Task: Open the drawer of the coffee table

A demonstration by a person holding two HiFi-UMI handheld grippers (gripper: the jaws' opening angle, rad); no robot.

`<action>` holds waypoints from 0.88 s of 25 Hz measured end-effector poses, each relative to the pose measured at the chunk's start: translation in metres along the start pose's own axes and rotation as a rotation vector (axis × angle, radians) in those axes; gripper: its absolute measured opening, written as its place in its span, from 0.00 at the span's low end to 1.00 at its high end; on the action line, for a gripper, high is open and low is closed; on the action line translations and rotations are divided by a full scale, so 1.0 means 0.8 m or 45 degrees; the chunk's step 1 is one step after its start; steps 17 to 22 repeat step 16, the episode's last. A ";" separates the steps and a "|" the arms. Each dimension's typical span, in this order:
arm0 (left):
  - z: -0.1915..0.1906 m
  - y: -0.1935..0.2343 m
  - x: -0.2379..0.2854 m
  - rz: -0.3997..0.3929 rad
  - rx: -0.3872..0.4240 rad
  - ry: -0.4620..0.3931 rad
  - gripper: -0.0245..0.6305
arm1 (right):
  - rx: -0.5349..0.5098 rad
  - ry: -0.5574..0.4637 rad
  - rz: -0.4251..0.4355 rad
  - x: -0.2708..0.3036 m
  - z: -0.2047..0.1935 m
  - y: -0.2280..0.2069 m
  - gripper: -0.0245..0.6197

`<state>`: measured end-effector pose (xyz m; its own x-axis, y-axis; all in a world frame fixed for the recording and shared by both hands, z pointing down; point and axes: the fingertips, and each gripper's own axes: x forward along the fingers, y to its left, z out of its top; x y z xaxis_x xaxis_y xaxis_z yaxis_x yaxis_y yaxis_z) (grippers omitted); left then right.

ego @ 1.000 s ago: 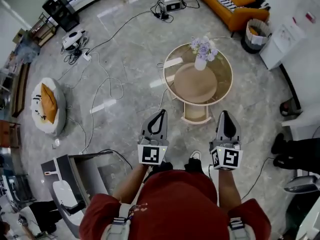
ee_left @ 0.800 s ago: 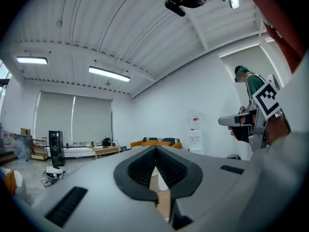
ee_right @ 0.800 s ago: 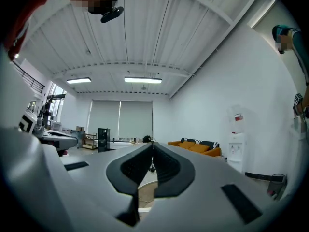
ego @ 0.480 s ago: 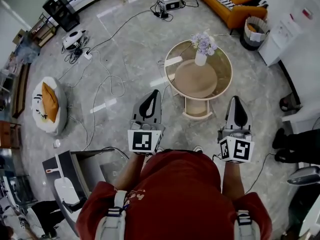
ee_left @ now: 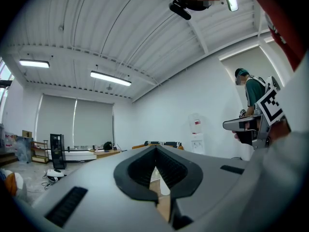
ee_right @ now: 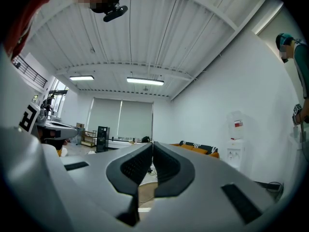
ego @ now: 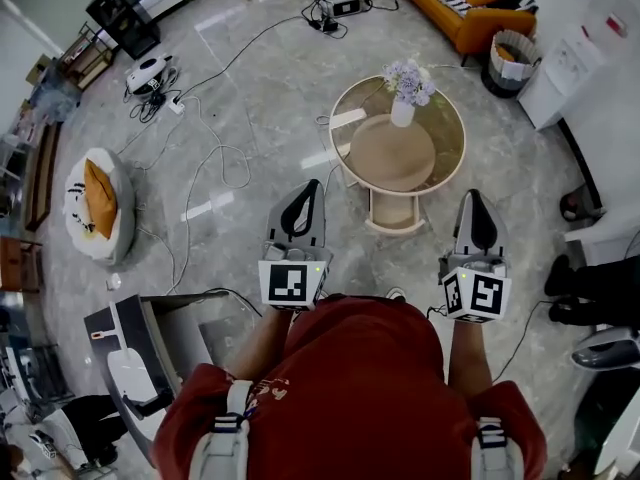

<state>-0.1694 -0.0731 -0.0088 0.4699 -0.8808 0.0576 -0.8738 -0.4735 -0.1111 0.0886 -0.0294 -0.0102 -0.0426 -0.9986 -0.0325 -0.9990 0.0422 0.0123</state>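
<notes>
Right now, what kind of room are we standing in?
It looks like a living-room corner set up inside a workspace, probably a test room. There is an orange sofa, a round coffee table with a vase of flowers, and loose cables across the stone floor.

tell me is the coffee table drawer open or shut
Open: in the head view the drawer sticks out from under the round coffee table toward the person, and its inside shows from above.
</notes>
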 end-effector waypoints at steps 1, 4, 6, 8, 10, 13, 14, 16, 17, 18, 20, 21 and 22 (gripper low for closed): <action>-0.003 -0.003 0.000 0.000 0.005 0.004 0.06 | 0.001 0.000 -0.001 0.000 -0.003 -0.002 0.07; -0.005 -0.005 -0.002 0.006 0.009 0.012 0.06 | 0.000 0.003 0.005 0.000 -0.005 -0.004 0.07; -0.005 -0.004 -0.003 0.008 0.011 0.021 0.06 | 0.004 0.010 0.014 0.000 -0.004 -0.003 0.07; -0.008 -0.008 -0.002 0.008 0.024 0.029 0.06 | 0.006 0.015 0.018 -0.001 -0.009 -0.005 0.07; -0.012 -0.013 0.000 0.006 0.026 0.034 0.06 | 0.009 0.018 0.016 -0.002 -0.012 -0.010 0.07; -0.012 -0.019 0.003 0.003 0.030 0.035 0.06 | 0.015 0.020 0.009 -0.001 -0.013 -0.017 0.07; -0.012 -0.021 0.004 0.000 0.036 0.035 0.06 | 0.017 0.021 0.007 -0.002 -0.013 -0.020 0.07; -0.014 -0.027 0.004 -0.005 0.045 0.035 0.06 | 0.021 0.020 0.002 -0.003 -0.015 -0.024 0.07; -0.014 -0.027 0.004 -0.005 0.045 0.035 0.06 | 0.021 0.020 0.002 -0.003 -0.015 -0.024 0.07; -0.014 -0.027 0.004 -0.005 0.045 0.035 0.06 | 0.021 0.020 0.002 -0.003 -0.015 -0.024 0.07; -0.014 -0.027 0.004 -0.005 0.045 0.035 0.06 | 0.021 0.020 0.002 -0.003 -0.015 -0.024 0.07; -0.014 -0.027 0.004 -0.005 0.045 0.035 0.06 | 0.021 0.020 0.002 -0.003 -0.015 -0.024 0.07; -0.014 -0.027 0.004 -0.005 0.045 0.035 0.06 | 0.021 0.020 0.002 -0.003 -0.015 -0.024 0.07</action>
